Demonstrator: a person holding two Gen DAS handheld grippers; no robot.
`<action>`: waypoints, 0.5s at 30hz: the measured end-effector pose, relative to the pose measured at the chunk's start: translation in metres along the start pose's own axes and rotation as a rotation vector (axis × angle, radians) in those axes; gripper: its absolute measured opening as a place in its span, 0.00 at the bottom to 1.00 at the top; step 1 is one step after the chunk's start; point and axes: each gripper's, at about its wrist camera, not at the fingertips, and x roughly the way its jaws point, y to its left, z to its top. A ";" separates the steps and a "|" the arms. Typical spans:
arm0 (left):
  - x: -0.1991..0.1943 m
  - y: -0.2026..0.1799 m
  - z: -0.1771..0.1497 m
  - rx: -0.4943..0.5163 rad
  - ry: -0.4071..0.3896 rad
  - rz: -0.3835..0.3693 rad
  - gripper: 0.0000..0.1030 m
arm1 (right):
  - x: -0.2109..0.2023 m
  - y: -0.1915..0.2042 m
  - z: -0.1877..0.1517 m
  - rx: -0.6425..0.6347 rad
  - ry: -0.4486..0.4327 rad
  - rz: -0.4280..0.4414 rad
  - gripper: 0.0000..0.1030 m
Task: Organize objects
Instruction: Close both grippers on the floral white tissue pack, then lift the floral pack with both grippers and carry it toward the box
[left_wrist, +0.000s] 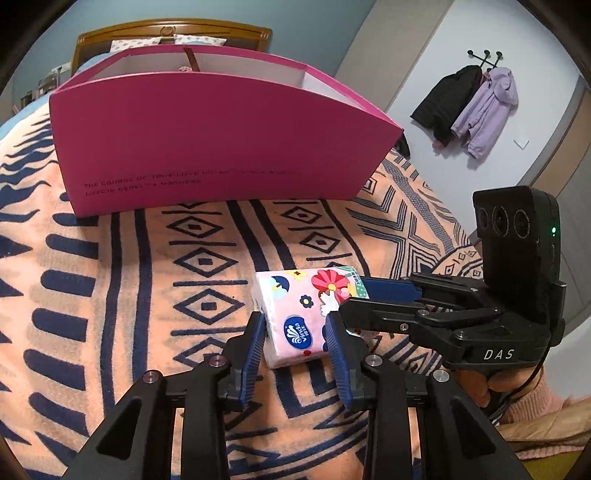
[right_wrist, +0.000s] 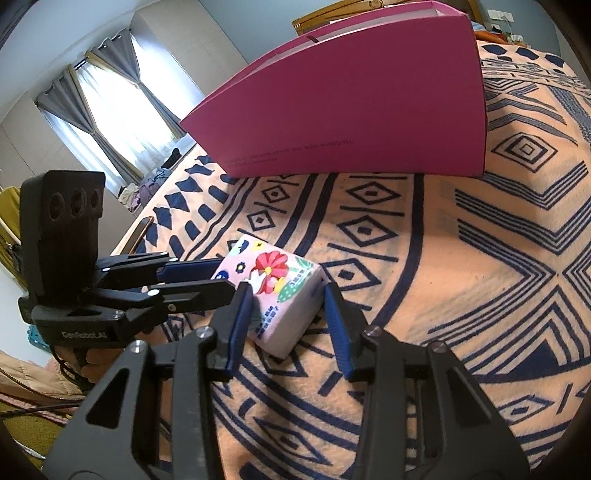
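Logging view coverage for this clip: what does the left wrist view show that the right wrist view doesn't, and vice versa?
Only the left wrist view: jackets hanging on wall hooks, and the pink box's open top with dividers.

Only the right wrist view: a curtained window.

Both: the floral tissue pack on the patterned blanket, with the left gripper and right gripper open around it, before the pink box.

Magenta box (left_wrist: 207, 140); pink floral tissue pack (left_wrist: 303, 314); peach-and-navy geometric blanket (left_wrist: 147, 266).

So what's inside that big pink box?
Inside the pink box only white inner walls and a brownish strap show. Its tall front wall hides the bottom, so anything lying there can't be seen.
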 end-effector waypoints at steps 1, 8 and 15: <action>0.001 -0.001 0.000 0.002 -0.001 0.004 0.32 | 0.000 0.000 0.000 0.000 -0.001 -0.001 0.41; 0.002 0.001 0.000 -0.002 -0.002 0.009 0.32 | 0.002 -0.001 -0.001 0.019 0.000 0.002 0.41; 0.001 -0.003 -0.001 0.005 -0.003 0.011 0.32 | 0.002 0.001 -0.003 0.009 -0.001 -0.003 0.42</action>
